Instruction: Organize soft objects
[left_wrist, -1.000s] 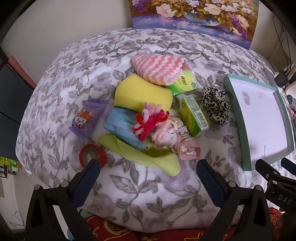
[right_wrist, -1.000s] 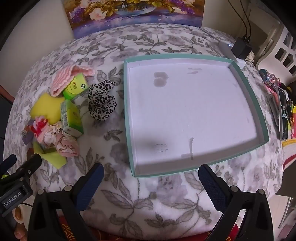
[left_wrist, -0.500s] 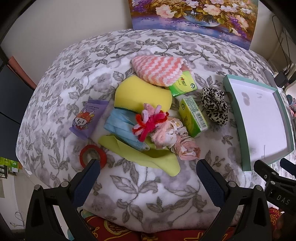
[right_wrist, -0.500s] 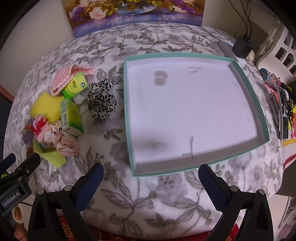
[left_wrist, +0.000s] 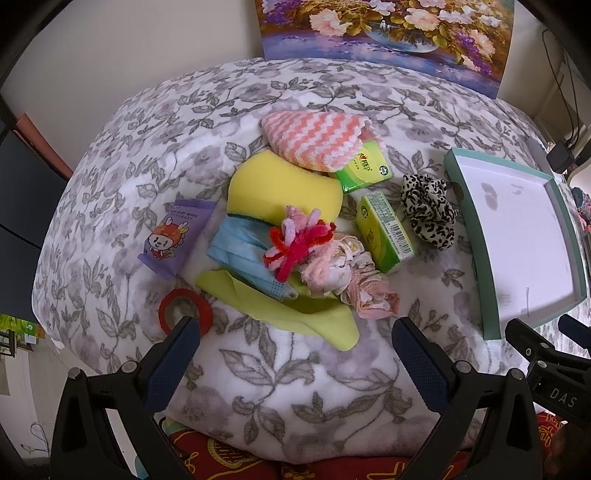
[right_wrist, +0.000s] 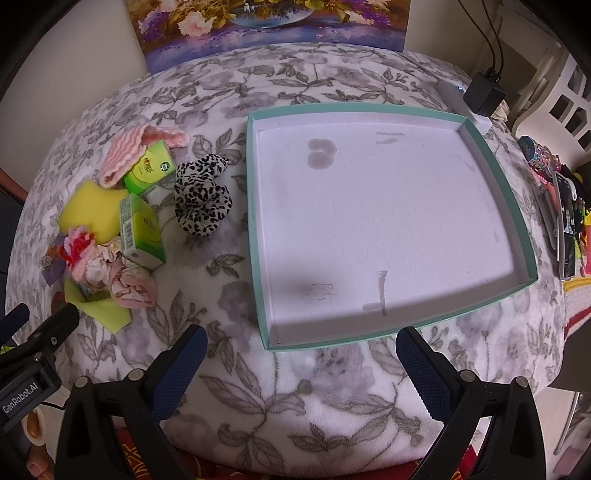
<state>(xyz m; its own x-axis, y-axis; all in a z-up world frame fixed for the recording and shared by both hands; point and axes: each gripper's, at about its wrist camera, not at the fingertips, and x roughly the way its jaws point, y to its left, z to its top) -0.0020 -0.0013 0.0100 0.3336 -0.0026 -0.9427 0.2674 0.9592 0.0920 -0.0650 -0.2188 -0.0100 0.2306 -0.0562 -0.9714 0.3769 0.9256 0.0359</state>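
A pile of soft things lies on the floral blanket: a yellow sponge (left_wrist: 280, 192), a pink-and-white knitted cloth (left_wrist: 314, 138), a blue face mask (left_wrist: 240, 254), a red-and-pink yarn flower (left_wrist: 299, 243), pink scrunchies (left_wrist: 354, 284), a lime cloth (left_wrist: 295, 314) and a leopard scrunchie (left_wrist: 428, 210) (right_wrist: 203, 199). An empty teal-rimmed tray (right_wrist: 491, 162) (left_wrist: 465, 221) sits to the right. My left gripper (left_wrist: 295, 343) is open and empty in front of the pile. My right gripper (right_wrist: 301, 343) is open and empty at the tray's near edge.
Two green tissue packs (left_wrist: 384, 232) (left_wrist: 364, 168), a purple wipes packet (left_wrist: 173, 236) and a red tape roll (left_wrist: 184, 310) lie among the pile. A flower painting (left_wrist: 384, 33) leans at the back. A charger (right_wrist: 484, 92) and clutter (right_wrist: 565, 218) sit at the right.
Both grippers have drifted slightly; the pile and tray sit a little differently in view. Nothing was taken hold of or moved.
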